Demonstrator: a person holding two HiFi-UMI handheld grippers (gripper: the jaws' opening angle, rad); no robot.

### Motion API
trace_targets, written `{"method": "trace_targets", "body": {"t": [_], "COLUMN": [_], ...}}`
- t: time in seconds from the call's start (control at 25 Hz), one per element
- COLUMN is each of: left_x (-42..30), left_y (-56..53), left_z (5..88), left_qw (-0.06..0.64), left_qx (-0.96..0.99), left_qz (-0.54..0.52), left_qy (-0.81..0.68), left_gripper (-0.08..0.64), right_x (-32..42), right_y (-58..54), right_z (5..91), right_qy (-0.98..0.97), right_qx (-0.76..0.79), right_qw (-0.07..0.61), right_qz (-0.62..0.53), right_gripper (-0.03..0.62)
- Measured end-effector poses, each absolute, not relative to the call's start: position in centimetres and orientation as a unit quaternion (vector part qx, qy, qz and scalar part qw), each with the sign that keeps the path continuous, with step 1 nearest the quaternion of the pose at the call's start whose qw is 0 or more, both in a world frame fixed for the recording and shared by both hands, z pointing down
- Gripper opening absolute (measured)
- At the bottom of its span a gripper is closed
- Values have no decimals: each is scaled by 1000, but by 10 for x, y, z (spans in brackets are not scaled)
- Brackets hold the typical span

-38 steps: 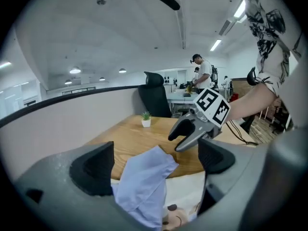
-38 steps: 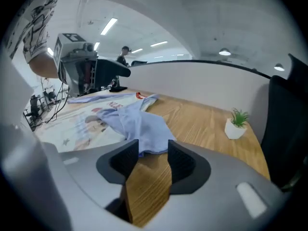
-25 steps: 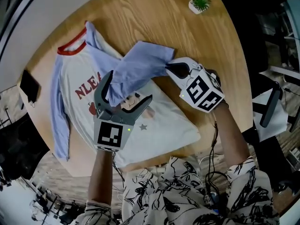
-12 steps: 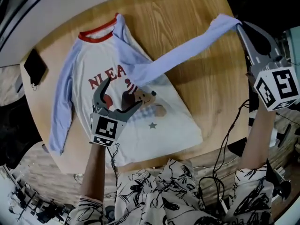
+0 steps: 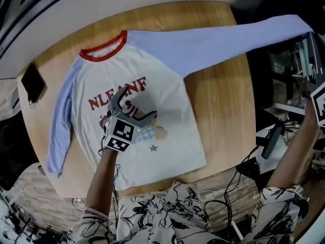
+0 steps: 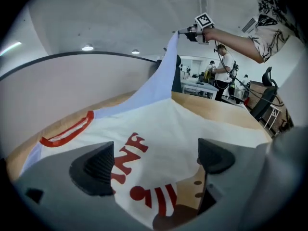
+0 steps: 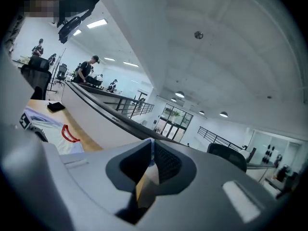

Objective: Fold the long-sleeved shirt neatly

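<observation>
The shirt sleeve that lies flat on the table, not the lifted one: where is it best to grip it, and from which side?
Probably at the cuff of the flat sleeve. It lies straight, its cuff by the table rim nearest the person, so the left hand-held gripper, which is open, could come low from that rim and pinch the cuff's edge.

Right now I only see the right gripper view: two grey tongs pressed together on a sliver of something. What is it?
Observer: The right tongs pinch the end of one light blue sleeve of the long-sleeved shirt, held up and stretched out past the wooden table's edge.
Visitor: And the other tongs?
Observer: The left tongs stand open over the red-lettered chest print, gripping nothing.
Visitor: The other sleeve?
Observer: The other sleeve lies flat on the table beside the shirt's body.
</observation>
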State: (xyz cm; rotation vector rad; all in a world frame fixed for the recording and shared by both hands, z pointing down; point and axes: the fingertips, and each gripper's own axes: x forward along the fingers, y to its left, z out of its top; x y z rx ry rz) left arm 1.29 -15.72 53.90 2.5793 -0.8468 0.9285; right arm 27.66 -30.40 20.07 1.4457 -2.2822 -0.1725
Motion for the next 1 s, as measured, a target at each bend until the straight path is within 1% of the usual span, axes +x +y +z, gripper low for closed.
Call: {"method": "trace_targets", "body": {"t": [0.24, 0.4, 0.52, 0.72, 1.0], "left_x": [20, 21, 21, 12, -20], "left_y": [-158, -157, -157, -159, -159], "left_z": [568, 574, 574, 544, 471], "left_qw": [159, 163, 164, 160, 140], "left_qx": [877, 872, 870, 881, 894], "left_qz": [347, 356, 357, 309, 234], "left_qy": [-293, -294, -297, -320, -355], "left_gripper": [538, 543, 546, 552, 552], "right_x": [263, 260, 241, 144, 29], "right_y": [-310, -315, -316, -303, -269], "right_z": [181, 163, 151, 147, 187], "right_qy": [-838, -844, -856, -899, -935], "right_qx": [496, 486, 466, 374, 265], "right_qw": [210, 205, 198, 192, 207], "right_qz": [-83, -97, -107, -120, -111], "right_gripper": [29, 29, 29, 29, 29]}}
